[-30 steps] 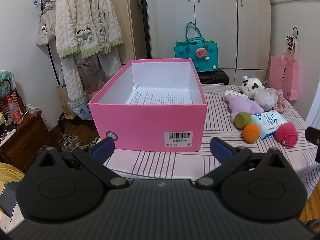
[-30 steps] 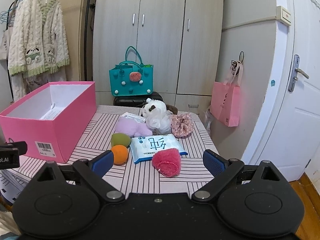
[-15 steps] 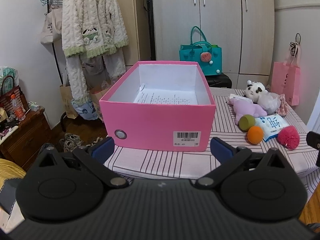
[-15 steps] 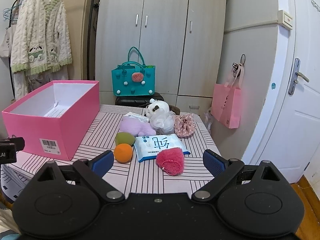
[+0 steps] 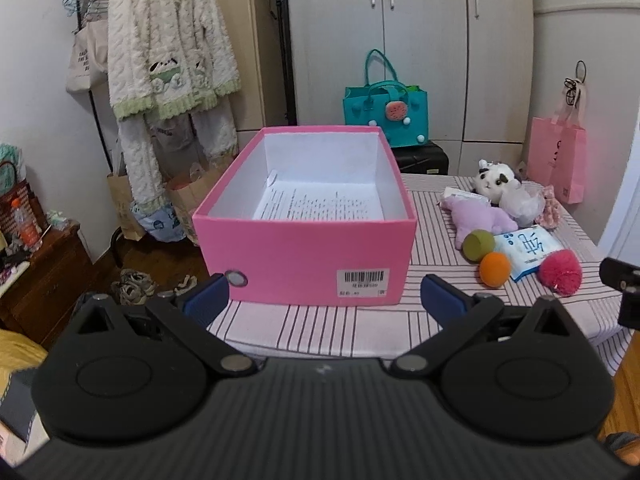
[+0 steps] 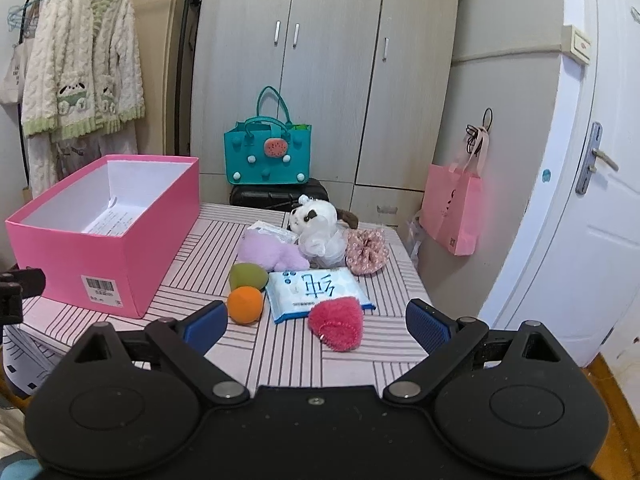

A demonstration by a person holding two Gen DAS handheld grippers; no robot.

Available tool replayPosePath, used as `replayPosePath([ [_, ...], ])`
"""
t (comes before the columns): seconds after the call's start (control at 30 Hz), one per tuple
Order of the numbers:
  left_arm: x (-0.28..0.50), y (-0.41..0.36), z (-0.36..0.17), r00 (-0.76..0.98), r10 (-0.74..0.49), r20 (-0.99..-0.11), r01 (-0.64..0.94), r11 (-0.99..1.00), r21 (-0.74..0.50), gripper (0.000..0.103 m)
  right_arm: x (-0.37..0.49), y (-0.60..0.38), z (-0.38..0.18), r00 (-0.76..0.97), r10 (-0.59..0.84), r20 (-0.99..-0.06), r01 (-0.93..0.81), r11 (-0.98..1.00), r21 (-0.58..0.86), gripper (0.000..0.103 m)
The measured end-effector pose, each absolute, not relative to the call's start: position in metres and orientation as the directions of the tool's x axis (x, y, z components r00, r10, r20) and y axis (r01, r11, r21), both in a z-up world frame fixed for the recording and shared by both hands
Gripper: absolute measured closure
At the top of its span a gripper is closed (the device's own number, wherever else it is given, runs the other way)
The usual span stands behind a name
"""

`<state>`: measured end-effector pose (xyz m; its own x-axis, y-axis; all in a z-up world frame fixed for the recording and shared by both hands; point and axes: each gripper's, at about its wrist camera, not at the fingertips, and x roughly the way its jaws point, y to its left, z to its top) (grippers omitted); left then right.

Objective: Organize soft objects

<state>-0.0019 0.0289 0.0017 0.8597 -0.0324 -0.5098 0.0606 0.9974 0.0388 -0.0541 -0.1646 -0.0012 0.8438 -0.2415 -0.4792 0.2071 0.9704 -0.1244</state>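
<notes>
An open pink box (image 5: 304, 256) (image 6: 104, 256) with a printed sheet inside stands on the striped table (image 6: 280, 344). To its right lie soft things: a red pompom (image 6: 338, 322) (image 5: 560, 272), an orange sponge ball (image 6: 245, 304) (image 5: 495, 269), a green one (image 6: 248, 276), a wipes pack (image 6: 314, 290), a purple plush (image 6: 272, 254), a panda plush (image 6: 314, 218), and a pink scrunchie (image 6: 367, 251). My left gripper (image 5: 322, 300) is open before the box. My right gripper (image 6: 316, 324) is open, short of the pompom.
A teal bag (image 6: 267, 156) sits on a black case behind the table. Wardrobe doors (image 6: 328, 60) stand at the back, a pink bag (image 6: 454, 208) hangs right, a white door (image 6: 592, 200) is far right. A cardigan (image 5: 168, 48) hangs left above a wooden cabinet (image 5: 44, 280).
Both grippers have drawn back and risen a little from the table, so the box and the soft things look smaller and lower. Both stay open.
</notes>
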Motion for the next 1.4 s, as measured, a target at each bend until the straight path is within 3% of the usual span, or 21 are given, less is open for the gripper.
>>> replayPosePath([
  [0.5, 0.003, 0.032, 0.017, 0.843, -0.075, -0.533, 0.107, 0.994, 0.03, 0.0, -0.056, -0.168, 0.005, 0.872, -0.152, -0.466, 0.11, 0.987, -0.116, 0.005],
  [0.63, 0.007, 0.025, 0.02, 0.844, -0.105, -0.525, 0.143, 0.989, 0.033, 0.0, -0.06, -0.187, 0.002, 0.921, -0.082, -0.381, 0.044, 0.993, -0.108, 0.005],
  [0.77, 0.014, 0.015, 0.03, 0.859, -0.142, -0.492, 0.191, 0.98, 0.051, 0.0, -0.055, -0.221, -0.01, 0.948, 0.041, -0.315, -0.045, 0.999, -0.006, 0.005],
  [1.03, 0.034, -0.021, 0.023, 0.858, -0.275, -0.435, 0.311, 0.95, 0.013, 0.0, -0.025, -0.252, -0.046, 0.918, 0.061, -0.393, -0.038, 0.997, 0.066, 0.007],
  [1.13, 0.038, -0.046, 0.016, 0.843, -0.325, -0.429, 0.377, 0.925, 0.04, 0.0, -0.017, -0.262, -0.058, 0.903, 0.067, -0.424, -0.034, 0.996, 0.084, 0.014],
  [1.4, 0.076, -0.092, -0.027, 0.742, -0.403, -0.536, 0.465, 0.885, -0.021, 0.004, 0.005, -0.275, -0.089, 0.881, 0.052, -0.471, -0.032, 0.998, 0.052, 0.026],
])
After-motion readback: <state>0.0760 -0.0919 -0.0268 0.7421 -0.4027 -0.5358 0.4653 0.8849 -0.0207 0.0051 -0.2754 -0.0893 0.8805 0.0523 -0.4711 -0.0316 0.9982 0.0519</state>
